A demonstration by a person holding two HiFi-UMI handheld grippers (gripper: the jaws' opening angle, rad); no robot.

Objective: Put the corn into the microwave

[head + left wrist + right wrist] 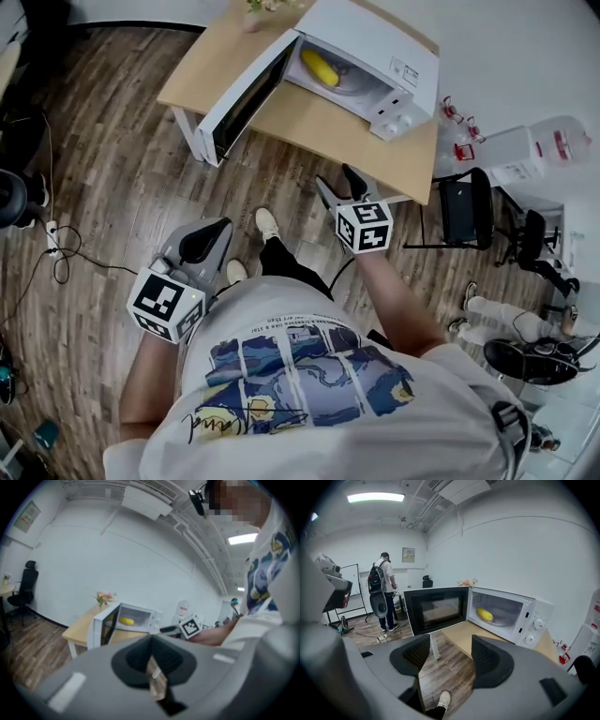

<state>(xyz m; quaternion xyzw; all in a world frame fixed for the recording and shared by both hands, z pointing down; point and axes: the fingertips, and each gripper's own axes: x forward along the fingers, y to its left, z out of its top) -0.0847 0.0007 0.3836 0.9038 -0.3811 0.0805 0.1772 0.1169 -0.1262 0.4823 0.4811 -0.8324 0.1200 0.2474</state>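
The yellow corn [320, 67] lies on the turntable inside the white microwave [384, 42], whose door [239, 98] hangs wide open to the left. It also shows in the right gripper view as corn [485, 615] behind the door [436, 609], and small in the left gripper view as corn [126, 620]. My right gripper [339, 185] is open and empty, held short of the table's front edge and apart from the microwave; its fingers [492, 660] frame bare floor. My left gripper [206, 236] is low at the left with its jaws together and nothing in them [151, 644].
The microwave stands on a light wooden table [309, 127] with a small flower vase [258, 9] at its back. A black chair [466, 208] stands to the right. Cables [56, 248] trail over the wooden floor at left. A person with a backpack [382, 590] stands further off.
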